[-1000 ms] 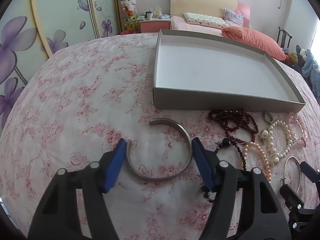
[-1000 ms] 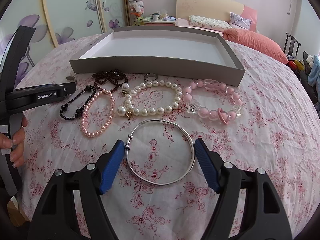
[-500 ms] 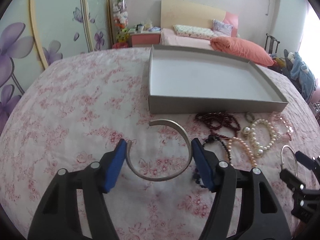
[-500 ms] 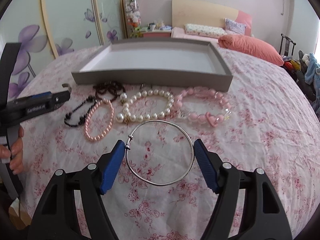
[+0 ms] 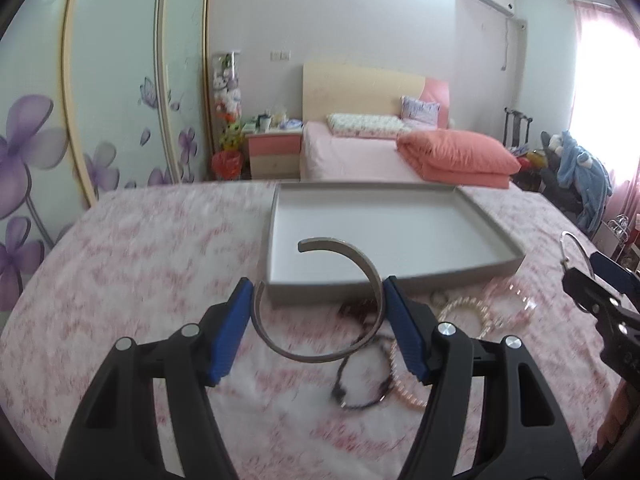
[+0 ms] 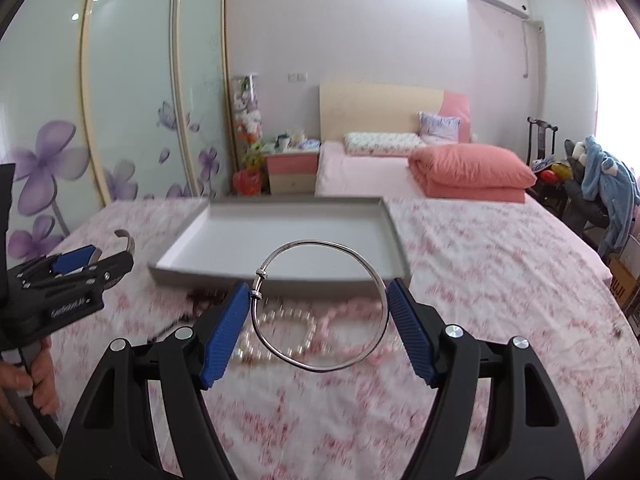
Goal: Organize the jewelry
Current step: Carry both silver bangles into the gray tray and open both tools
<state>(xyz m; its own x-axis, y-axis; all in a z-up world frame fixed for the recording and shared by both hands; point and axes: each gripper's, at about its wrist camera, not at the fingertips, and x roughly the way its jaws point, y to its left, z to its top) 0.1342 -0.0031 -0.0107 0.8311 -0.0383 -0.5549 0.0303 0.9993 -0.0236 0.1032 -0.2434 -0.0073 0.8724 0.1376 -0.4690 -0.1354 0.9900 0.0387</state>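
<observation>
Both bangles held above the bed, tray just ahead

Left hand-held gripper (image 5: 318,316) is clamped on the cuff (image 5: 340,300) at mid-frame; right hand-held gripper (image 6: 320,312) is clamped on the bangle (image 6: 324,304). Carry each level over the tray (image 5: 496,270) rim, lower it inside, then part the fingers so neither springs out.

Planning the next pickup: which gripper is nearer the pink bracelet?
Right. The right gripper, holding the bangle, hangs just before the pink bracelet; the left gripper, holding the cuff, is farther left, past the pearls.
</observation>
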